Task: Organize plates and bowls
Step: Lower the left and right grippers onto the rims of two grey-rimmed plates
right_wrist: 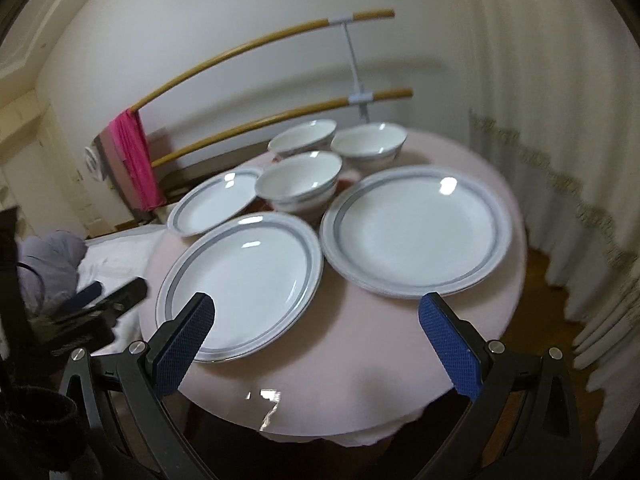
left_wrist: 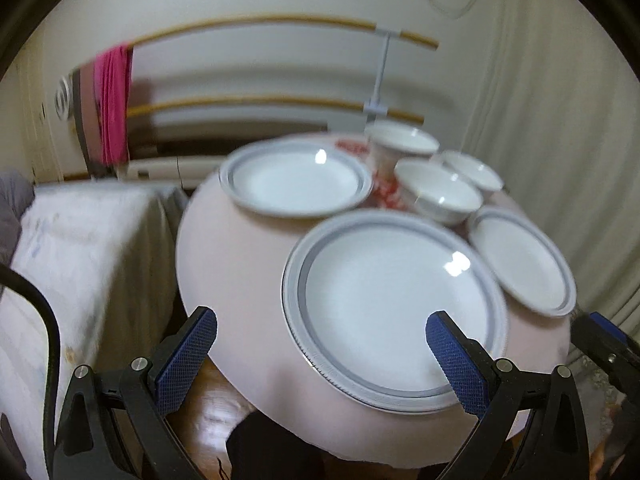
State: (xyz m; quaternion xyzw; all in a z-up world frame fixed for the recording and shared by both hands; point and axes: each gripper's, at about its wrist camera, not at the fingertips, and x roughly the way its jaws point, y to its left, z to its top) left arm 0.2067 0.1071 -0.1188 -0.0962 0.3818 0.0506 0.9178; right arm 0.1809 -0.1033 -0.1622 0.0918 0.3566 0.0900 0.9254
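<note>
- We see three plates on the round pink-covered desk (right_wrist: 400,344): the near-left plate (right_wrist: 240,284), the right plate (right_wrist: 416,228) just beside it, and the far-left plate (right_wrist: 216,202) behind them.
- The right plate looks like it may be more than one stacked, but we cannot tell for certain.
- We count three bowls behind the plates: the front bowl (right_wrist: 298,182), the back-left bowl (right_wrist: 302,136) and the back-right bowl (right_wrist: 368,144), grouped close together.
- The front bowl sits between the far-left plate and the right plate, just behind the near-left plate's far rim.
- In the left wrist view a red-and-white patterned patch (left_wrist: 384,184) shows among the bowls; we cannot tell what it is.
- Our left hand-held gripper (left_wrist: 320,344) hangs over the desk's near edge with its fingers spread wide, holding nothing.
- Our right hand-held gripper (right_wrist: 316,328) is likewise wide apart and empty, above the near part of the desk.
- Beyond the desk stand two wooden rails (right_wrist: 256,44) with a pink cloth (right_wrist: 138,160) draped over their left end.
- A white-covered bed (left_wrist: 88,240) lies to the left, and pale curtains (right_wrist: 560,160) hang to the right.
</note>
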